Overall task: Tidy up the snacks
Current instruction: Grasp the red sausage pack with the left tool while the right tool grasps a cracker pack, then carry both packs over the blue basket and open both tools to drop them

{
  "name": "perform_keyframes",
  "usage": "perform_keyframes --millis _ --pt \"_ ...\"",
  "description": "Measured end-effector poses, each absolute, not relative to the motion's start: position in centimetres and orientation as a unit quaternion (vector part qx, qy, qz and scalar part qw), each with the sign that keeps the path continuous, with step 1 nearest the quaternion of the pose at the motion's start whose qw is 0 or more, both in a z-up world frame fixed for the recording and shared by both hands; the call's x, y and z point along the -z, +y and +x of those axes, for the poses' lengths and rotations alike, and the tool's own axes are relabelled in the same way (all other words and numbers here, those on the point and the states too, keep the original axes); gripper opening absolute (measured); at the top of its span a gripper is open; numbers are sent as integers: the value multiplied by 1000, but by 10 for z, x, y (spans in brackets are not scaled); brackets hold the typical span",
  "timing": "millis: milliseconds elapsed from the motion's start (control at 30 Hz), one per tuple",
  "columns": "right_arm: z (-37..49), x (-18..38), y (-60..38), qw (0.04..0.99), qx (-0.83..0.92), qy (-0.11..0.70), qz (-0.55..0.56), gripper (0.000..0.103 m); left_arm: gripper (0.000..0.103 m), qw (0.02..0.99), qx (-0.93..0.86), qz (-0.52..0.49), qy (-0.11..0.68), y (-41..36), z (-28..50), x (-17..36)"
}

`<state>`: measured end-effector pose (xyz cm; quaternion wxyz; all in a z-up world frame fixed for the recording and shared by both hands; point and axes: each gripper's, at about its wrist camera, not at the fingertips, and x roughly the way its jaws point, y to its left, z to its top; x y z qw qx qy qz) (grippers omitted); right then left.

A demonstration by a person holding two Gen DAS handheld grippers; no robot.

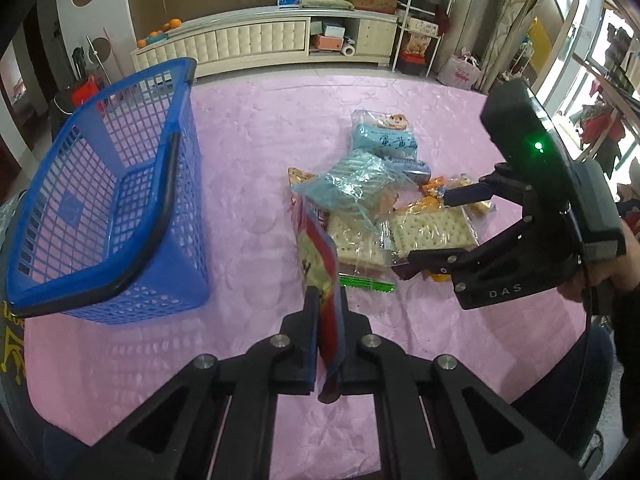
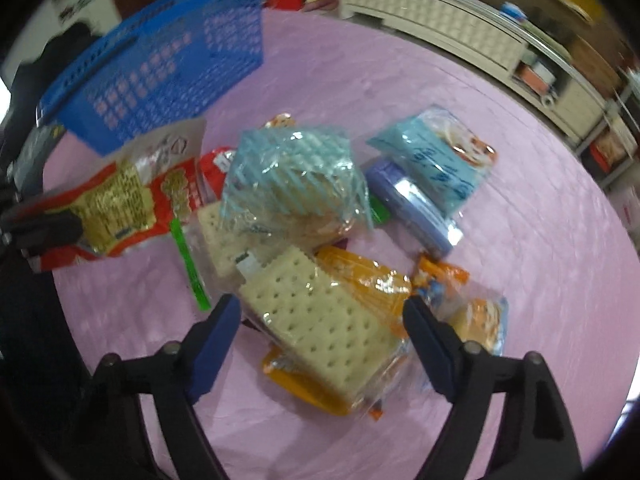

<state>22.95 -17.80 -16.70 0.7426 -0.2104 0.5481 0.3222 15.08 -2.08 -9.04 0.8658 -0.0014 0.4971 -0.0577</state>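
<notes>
Evidently, with the left gripper [image 1: 326, 320] pinching the red snack packet [image 1: 316, 256] beside the empty blue basket [image 1: 120, 216], the right gripper [image 2: 320, 336], fingers spread astride the cracker pack [image 2: 320, 316], ought to close squarely and gently.

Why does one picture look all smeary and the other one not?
Right wrist view: motion blur smears the blue basket and cracker pack. Left wrist view: sharp, though the fisheye bends the basket and the cabinet.
</notes>
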Motion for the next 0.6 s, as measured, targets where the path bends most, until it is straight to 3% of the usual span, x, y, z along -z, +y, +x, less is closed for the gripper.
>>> perform_keyframes --millis 267,600 --pt "222 175 -174 736 -343 551 -195 59 4 869 59 4 492 -22 150 88" --pt "180 137 -180 776 -325 522 -143 54 3 890 72 -7 450 -13 124 53"
